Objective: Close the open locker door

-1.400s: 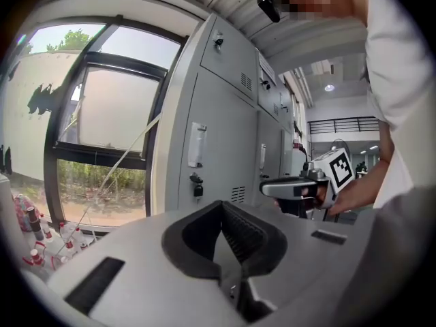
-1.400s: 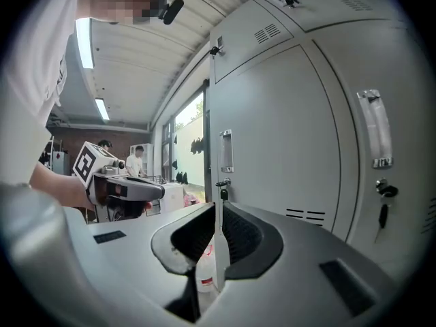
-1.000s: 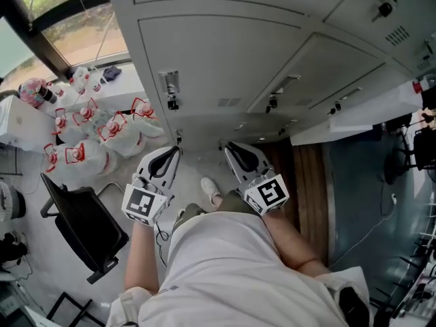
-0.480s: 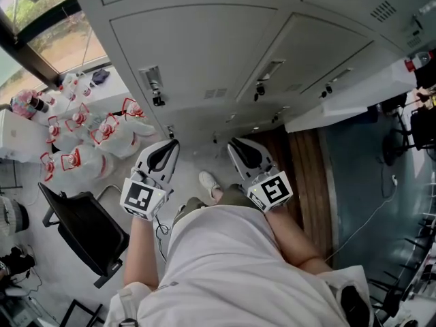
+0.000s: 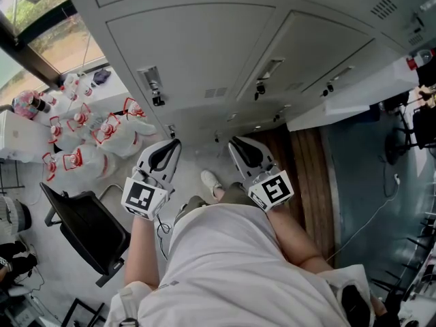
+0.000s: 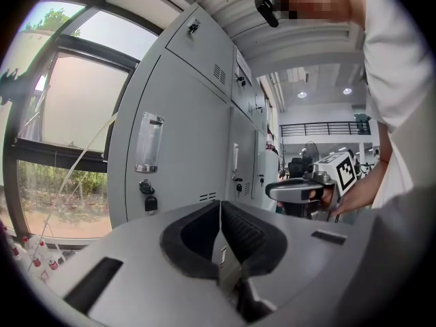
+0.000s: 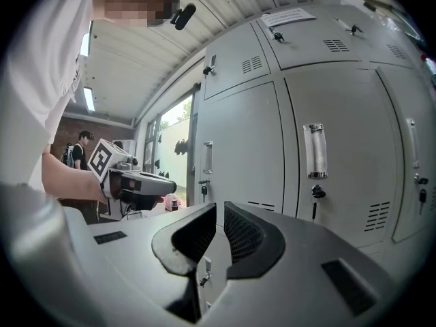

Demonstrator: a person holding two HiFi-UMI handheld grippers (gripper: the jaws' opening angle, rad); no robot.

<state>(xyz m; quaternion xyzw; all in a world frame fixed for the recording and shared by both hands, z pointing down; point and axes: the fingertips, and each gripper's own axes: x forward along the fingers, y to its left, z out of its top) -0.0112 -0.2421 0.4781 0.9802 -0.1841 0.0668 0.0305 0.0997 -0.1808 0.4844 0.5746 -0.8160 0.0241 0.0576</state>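
Note:
A bank of grey lockers [image 5: 204,53] stands in front of me. One locker door [image 5: 354,95] at the right stands open, swung out from the row and seen edge-on from above. My left gripper [image 5: 172,144] is held low in front of the person, well short of the lockers, with its pads [image 6: 231,230] together and nothing in them. My right gripper [image 5: 235,142] is beside it at the same height. Its jaws are closing, a narrow gap [image 7: 220,206] still shows, and nothing is between them. The open door is well to the right of both grippers.
A black chair [image 5: 85,227] stands at the left, with tied plastic bags [image 5: 88,135] and bottles behind it under a window [image 5: 41,26]. The person's shoe [image 5: 211,182] is near the locker base. Wooden flooring [image 5: 310,182] lies under the open door. Another person [image 7: 78,145] stands far off.
The head view has shifted a little, so the lockers sit slightly further left. Both grippers stay in about the same place in front of the person.

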